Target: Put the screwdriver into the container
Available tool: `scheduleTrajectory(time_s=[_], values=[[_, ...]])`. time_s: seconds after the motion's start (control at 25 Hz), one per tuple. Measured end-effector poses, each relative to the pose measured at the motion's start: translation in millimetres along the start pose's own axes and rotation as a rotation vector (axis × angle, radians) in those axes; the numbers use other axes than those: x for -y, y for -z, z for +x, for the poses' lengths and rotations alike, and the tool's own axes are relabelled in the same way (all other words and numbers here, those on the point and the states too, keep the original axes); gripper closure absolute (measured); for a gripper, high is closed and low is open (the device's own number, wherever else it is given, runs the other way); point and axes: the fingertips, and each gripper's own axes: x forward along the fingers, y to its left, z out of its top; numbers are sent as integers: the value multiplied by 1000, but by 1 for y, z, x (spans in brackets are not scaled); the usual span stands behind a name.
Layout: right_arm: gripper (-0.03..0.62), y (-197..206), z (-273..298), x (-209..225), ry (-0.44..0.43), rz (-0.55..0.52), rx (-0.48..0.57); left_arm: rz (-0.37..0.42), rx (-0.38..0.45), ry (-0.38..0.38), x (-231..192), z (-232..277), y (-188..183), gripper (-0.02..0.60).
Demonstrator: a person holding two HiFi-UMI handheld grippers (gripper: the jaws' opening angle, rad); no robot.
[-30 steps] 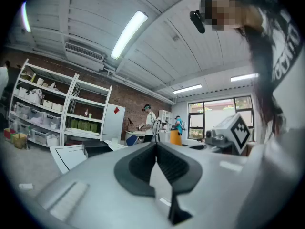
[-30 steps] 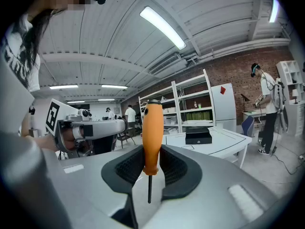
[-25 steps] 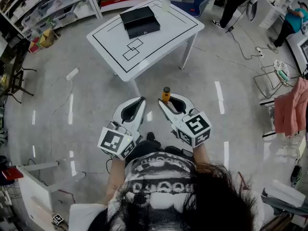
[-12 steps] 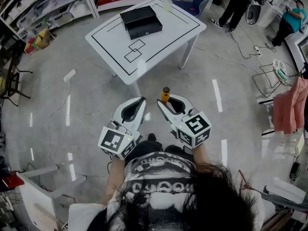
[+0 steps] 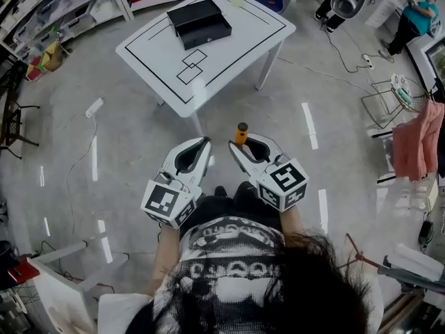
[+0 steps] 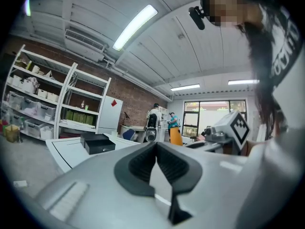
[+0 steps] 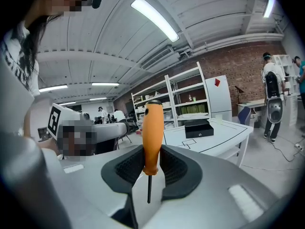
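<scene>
An orange-handled screwdriver [image 5: 241, 133] stands upright in my right gripper [image 5: 240, 145], which is shut on its handle; in the right gripper view the handle [image 7: 152, 137] sits between the dark pads and the thin shaft points back toward the camera. My left gripper [image 5: 205, 145] hangs beside it, shut, with nothing between its pads [image 6: 143, 163]. Both are held over the floor, short of the white table [image 5: 229, 54]. The black container [image 5: 200, 23] rests on the far part of that table, also visible as a black box [image 7: 198, 128] in the right gripper view.
Storage shelves [image 5: 62, 12] line the back left. A power strip [image 5: 93, 107] and cable lie on the floor to the left. A rack with pink cloth [image 5: 417, 145] stands at right. People [image 5: 410, 19] are at the far right corner.
The table and floor have shifted slightly in the head view as the person moves. Both grippers keep their pose, and the screwdriver stays gripped.
</scene>
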Motion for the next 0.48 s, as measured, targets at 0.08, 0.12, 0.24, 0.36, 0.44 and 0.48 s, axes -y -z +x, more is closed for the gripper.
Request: scheduleTrajectory(time_s=[0.08,0.12,0.24,0.36,0.44,0.48], values=[[497,1,2,2,7,3,-7,-5,2,5,-2,1,1,581],[496,1,3,3,10,4,-9,-7,3,6,-3,2,1,581],[497,-1,7,6,13,6,-15,-16,3,5,-9,4,1,581],[496,-2,11,12,11,7,-20,-26,-3,-10,-17,7,3,581],[496,-4,14,16,6,11,-19,-33,-6,-18,-22,12,4,581],[496,-5,15,20,4,12,-19,-35,-7,-19,-24,15,5,581]])
